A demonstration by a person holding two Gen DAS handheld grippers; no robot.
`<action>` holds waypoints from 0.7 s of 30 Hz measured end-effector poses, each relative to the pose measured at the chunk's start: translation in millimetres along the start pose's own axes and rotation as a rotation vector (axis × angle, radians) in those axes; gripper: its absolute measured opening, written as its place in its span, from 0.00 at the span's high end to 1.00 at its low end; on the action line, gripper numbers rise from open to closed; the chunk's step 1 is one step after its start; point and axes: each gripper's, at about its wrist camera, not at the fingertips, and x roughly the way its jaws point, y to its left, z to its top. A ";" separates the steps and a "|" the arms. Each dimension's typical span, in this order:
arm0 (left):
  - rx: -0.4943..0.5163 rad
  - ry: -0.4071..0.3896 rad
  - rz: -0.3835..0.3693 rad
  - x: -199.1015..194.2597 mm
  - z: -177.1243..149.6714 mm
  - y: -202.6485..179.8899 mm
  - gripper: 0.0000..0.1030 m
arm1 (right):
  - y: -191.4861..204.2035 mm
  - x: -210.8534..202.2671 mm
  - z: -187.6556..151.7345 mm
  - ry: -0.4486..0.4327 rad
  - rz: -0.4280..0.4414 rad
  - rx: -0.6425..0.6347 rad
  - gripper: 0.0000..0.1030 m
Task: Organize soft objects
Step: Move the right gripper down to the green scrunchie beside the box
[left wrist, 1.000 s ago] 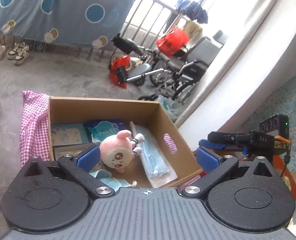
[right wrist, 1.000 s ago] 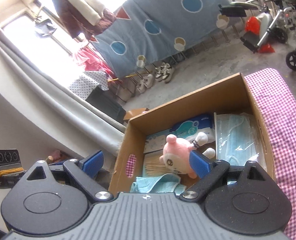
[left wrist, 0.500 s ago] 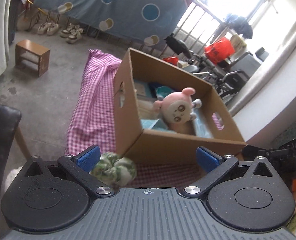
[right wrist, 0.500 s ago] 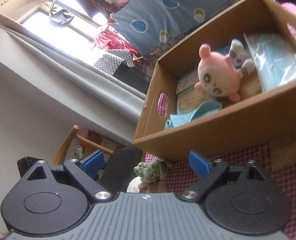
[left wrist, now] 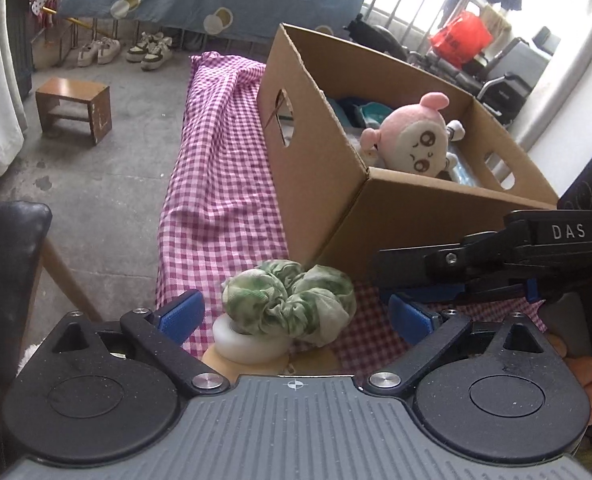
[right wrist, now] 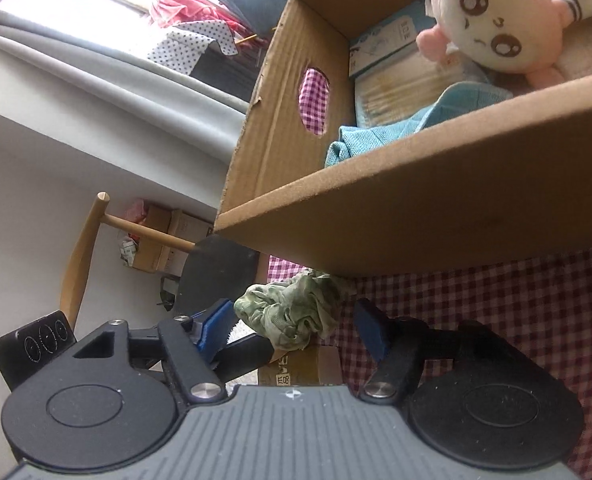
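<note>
Your right gripper has just been closing its jaws around the green scrunchie, which sits between the blue pads; the left pad touches it, the right stands just clear. Your left gripper is spread wide, the scrunchie between its pads untouched. It lies on the checked cloth, just near of the cardboard box holding the pink plush.

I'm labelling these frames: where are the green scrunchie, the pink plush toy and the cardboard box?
green scrunchie (left wrist: 292,300), left wrist view, middle folds.
pink plush toy (left wrist: 413,142), left wrist view, face.
cardboard box (right wrist: 435,204), right wrist view, near wall.
</note>
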 end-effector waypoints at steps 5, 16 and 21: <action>0.028 0.016 0.007 10.6 -1.3 0.1 0.11 | -4.8 19.1 3.9 0.023 -0.021 0.023 0.35; 0.053 0.007 -0.009 12.1 -1.1 -6.9 0.25 | -0.9 26.0 2.4 0.022 -0.007 -0.001 0.66; 0.073 -0.007 -0.019 5.1 -2.0 -16.2 0.25 | 3.0 16.5 -2.1 0.007 0.007 -0.023 0.70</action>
